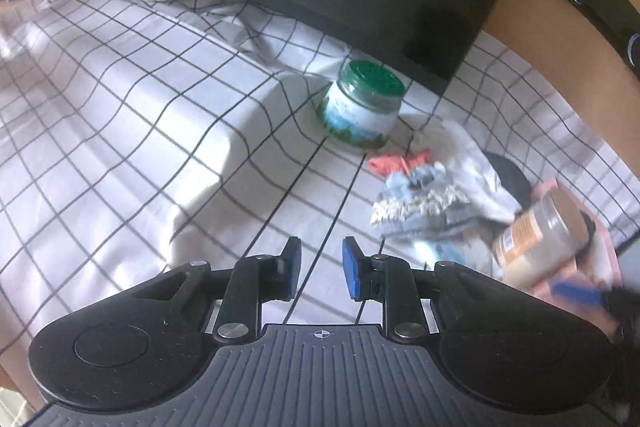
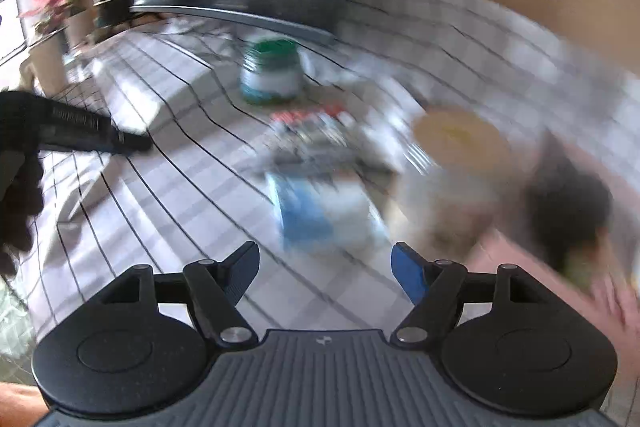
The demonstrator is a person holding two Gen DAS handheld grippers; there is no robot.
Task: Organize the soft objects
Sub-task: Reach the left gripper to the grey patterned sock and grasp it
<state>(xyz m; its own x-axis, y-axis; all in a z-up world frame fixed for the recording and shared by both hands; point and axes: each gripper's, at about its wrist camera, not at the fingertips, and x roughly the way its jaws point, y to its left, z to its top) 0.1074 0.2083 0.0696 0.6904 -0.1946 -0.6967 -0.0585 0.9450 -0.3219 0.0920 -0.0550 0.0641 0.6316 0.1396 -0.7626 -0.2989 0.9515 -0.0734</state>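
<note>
Checked tablecloth (image 1: 120,99): green-lidded jar (image 1: 362,105), clothes heap (image 1: 424,199); left gripper (image 1: 320,269) jaws narrow, right gripper (image 2: 325,269) jaws wide, both empty; approach under way, grasp cloth next.

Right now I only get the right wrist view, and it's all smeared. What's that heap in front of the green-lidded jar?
Observer: A blue-and-cream knitted woolly piece lying on pale grey cloth, with a small orange fabric scrap beside it.
Operator: And the beige round blur to its right?
Observer: A clear jar with tan contents and an orange label, tilted over.
Operator: Are the other tongs holding anything?
Observer: No, the left tongs are empty, jaws slightly apart above the checked cloth.
</note>
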